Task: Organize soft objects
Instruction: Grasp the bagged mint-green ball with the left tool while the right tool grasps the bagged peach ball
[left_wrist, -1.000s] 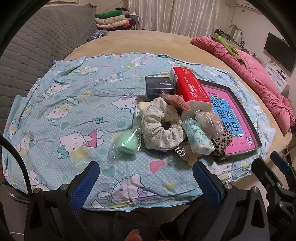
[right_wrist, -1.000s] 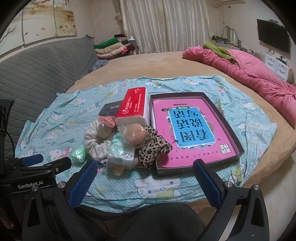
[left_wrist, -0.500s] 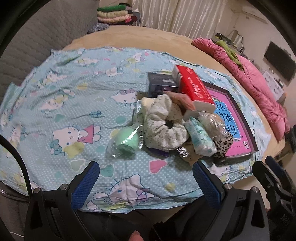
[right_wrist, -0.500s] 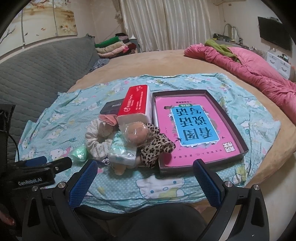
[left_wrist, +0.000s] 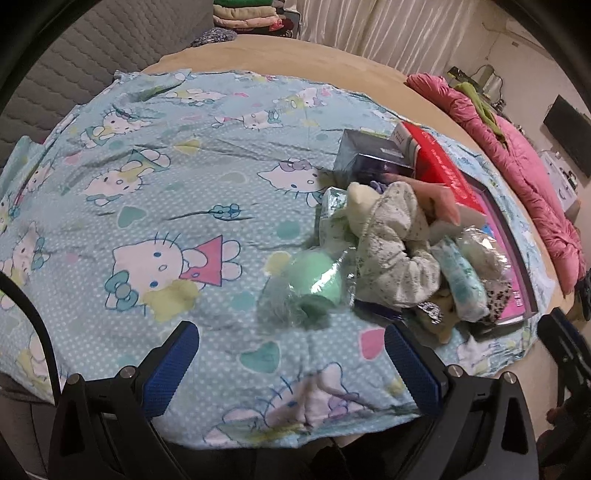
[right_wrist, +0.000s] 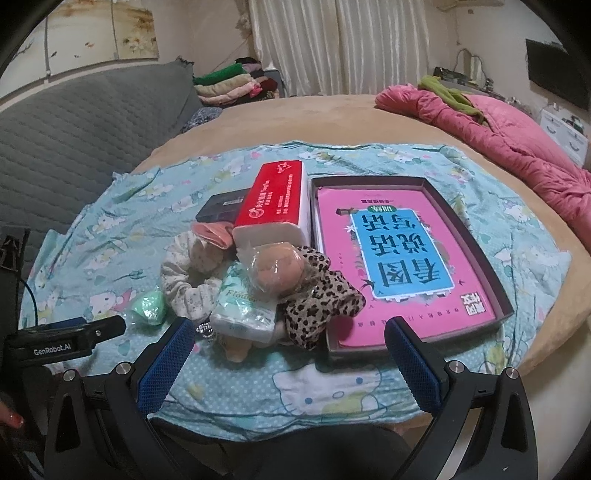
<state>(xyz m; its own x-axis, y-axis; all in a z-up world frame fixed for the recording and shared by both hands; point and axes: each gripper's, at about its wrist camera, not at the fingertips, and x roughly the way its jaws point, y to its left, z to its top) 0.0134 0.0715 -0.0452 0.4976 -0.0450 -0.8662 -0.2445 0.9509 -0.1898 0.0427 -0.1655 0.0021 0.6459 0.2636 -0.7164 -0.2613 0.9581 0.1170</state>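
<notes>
A heap of soft things lies on the Hello Kitty cloth (left_wrist: 155, 192): a green wrapped sponge (left_wrist: 312, 282), a white floral scrunchie (left_wrist: 397, 243), a tissue pack (right_wrist: 245, 314), a wrapped tan ball (right_wrist: 277, 271) and a leopard scrunchie (right_wrist: 321, 299). A red tissue box (right_wrist: 275, 197) leans behind them. A shallow box holding a pink book (right_wrist: 402, 254) lies to the right. My left gripper (left_wrist: 291, 363) is open just short of the green sponge (right_wrist: 147, 308). My right gripper (right_wrist: 288, 360) is open before the heap, and the left gripper's fingers (right_wrist: 74, 334) show at its left.
A dark box (left_wrist: 369, 157) sits behind the heap. A pink quilt (right_wrist: 498, 129) lies at the back right of the round tan bed. A grey padded backrest (right_wrist: 81, 125) and folded clothes (right_wrist: 229, 83) are at the back left.
My left gripper has moved forward and down toward the green sponge, which now looks larger. My right gripper has edged slightly closer to the heap. Both stay open.
</notes>
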